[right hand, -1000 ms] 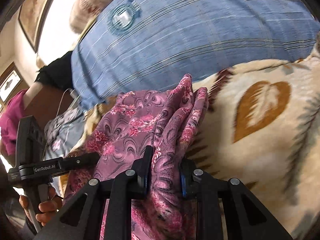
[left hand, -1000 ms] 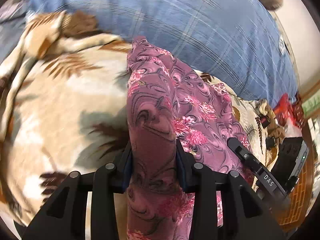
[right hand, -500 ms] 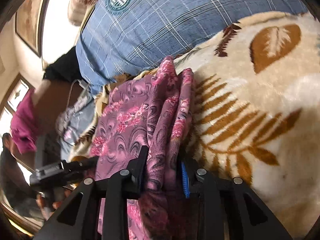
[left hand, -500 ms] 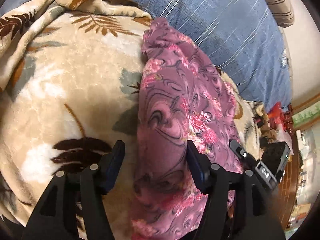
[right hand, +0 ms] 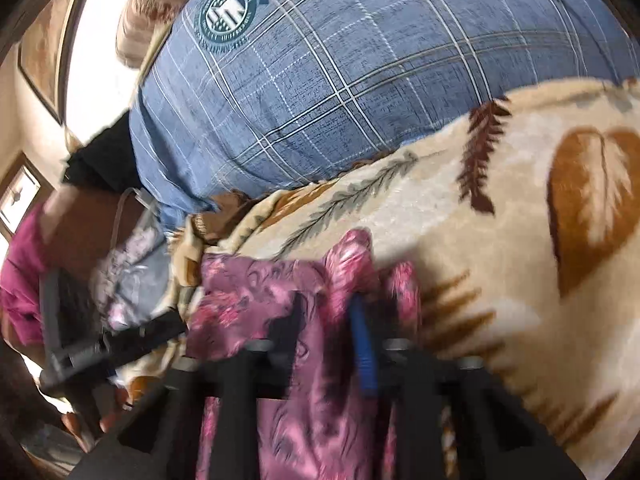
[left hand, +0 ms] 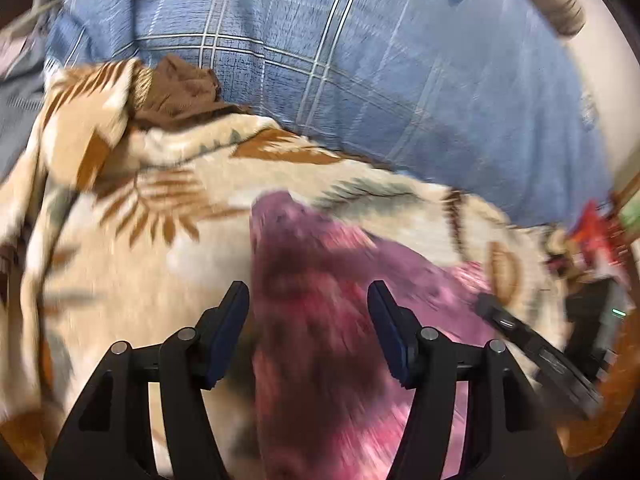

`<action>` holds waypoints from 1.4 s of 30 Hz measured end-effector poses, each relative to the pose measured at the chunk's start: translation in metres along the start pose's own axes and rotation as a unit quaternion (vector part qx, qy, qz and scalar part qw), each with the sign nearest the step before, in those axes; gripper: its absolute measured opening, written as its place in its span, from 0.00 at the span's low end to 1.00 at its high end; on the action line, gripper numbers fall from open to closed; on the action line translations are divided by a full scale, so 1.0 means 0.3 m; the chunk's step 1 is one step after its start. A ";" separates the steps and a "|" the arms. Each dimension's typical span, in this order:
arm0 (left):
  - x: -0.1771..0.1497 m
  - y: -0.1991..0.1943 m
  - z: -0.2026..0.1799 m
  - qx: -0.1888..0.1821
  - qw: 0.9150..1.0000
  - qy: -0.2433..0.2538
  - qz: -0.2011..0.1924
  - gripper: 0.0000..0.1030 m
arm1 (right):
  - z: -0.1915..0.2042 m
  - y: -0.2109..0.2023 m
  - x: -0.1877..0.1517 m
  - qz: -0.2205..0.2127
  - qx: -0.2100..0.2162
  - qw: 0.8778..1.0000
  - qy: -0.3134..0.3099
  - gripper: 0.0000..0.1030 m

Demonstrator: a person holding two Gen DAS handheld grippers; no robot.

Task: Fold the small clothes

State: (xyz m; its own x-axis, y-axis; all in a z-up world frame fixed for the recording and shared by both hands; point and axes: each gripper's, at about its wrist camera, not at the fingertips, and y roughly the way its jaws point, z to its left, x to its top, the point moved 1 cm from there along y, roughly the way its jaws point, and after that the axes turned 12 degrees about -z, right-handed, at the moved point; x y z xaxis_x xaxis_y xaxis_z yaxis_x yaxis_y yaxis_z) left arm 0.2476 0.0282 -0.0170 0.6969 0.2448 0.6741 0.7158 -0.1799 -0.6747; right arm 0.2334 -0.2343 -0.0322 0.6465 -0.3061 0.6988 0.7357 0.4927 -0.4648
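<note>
The pink floral garment (left hand: 320,320) lies on the cream leaf-print blanket (left hand: 132,264), in front of a blue plaid pillow (right hand: 360,64) whose round teal crest (right hand: 226,10) has lettering too blurred to read. The left gripper (left hand: 308,300) stands with jaws apart around the cloth, having just opened. The right gripper (right hand: 326,312) has just closed, pinching a fold of the garment.

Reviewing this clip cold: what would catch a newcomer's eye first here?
The pink-purple floral garment lying in the middle on the cream leaf-print blanket. The left claw stands open astride it, pads clear, while the right claw is shut on a bunched fold. Behind both rises a big blue plaid pillow.
</note>
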 end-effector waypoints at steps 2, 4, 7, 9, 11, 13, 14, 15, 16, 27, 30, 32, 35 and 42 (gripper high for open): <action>0.004 0.092 0.006 0.053 0.998 0.015 0.019 0.59 | -0.022 0.023 -0.002 0.000 -0.028 1.000 0.003 0.07; -0.017 0.205 0.048 0.060 0.996 -0.014 0.068 0.61 | -0.079 0.050 -0.023 0.014 -0.039 0.999 0.030 0.06; -0.008 0.207 0.068 0.054 0.997 -0.030 0.049 0.65 | -0.099 0.054 -0.033 0.009 -0.032 0.999 0.039 0.04; -0.007 0.210 0.077 0.051 0.997 -0.029 0.051 0.66 | -0.096 0.056 -0.031 0.012 -0.032 0.999 0.036 0.04; -0.005 0.186 0.091 0.046 0.997 -0.032 0.053 0.64 | -0.095 0.052 -0.027 0.016 -0.031 0.999 0.039 0.05; -0.011 0.117 0.100 0.034 0.998 -0.038 0.046 0.64 | -0.081 0.031 -0.017 0.021 -0.031 0.999 0.039 0.13; -0.016 0.072 0.088 0.029 0.998 -0.033 0.036 0.64 | -0.066 -0.001 -0.011 0.014 -0.032 0.999 0.033 0.17; -0.029 0.018 0.077 0.027 0.999 -0.022 0.022 0.64 | -0.053 -0.012 -0.004 0.007 -0.028 0.999 0.027 0.18; -0.050 -0.036 0.059 0.025 1.000 -0.007 0.010 0.64 | -0.032 -0.042 0.000 -0.004 -0.015 1.000 0.015 0.18; -0.251 -0.072 -0.013 0.038 0.999 0.024 0.030 0.78 | 0.077 -0.062 -0.156 0.043 -0.062 0.988 -0.133 0.15; -0.250 -0.154 0.009 0.025 0.999 0.022 0.024 0.77 | 0.073 -0.105 -0.138 0.054 -0.074 0.991 -0.097 0.16; -0.267 -0.204 0.010 0.023 0.999 0.032 0.015 0.77 | 0.065 -0.163 -0.134 0.045 -0.069 0.993 -0.079 0.18; -0.324 -0.267 0.001 0.009 0.999 0.047 0.011 0.77 | 0.051 -0.257 -0.157 0.023 -0.063 0.996 -0.063 0.19; -0.437 -0.242 -0.036 0.015 0.996 0.088 0.018 0.78 | -0.007 -0.263 -0.239 0.053 -0.121 0.991 -0.034 0.37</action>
State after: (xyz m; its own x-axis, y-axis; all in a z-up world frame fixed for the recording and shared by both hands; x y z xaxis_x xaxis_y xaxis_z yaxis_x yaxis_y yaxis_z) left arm 0.1047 -0.0010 -0.0533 0.7209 0.0680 0.6897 0.6904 -0.1573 -0.7062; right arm 0.1294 -0.2530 -0.0466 0.7144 -0.2038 0.6694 0.6959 0.3076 -0.6490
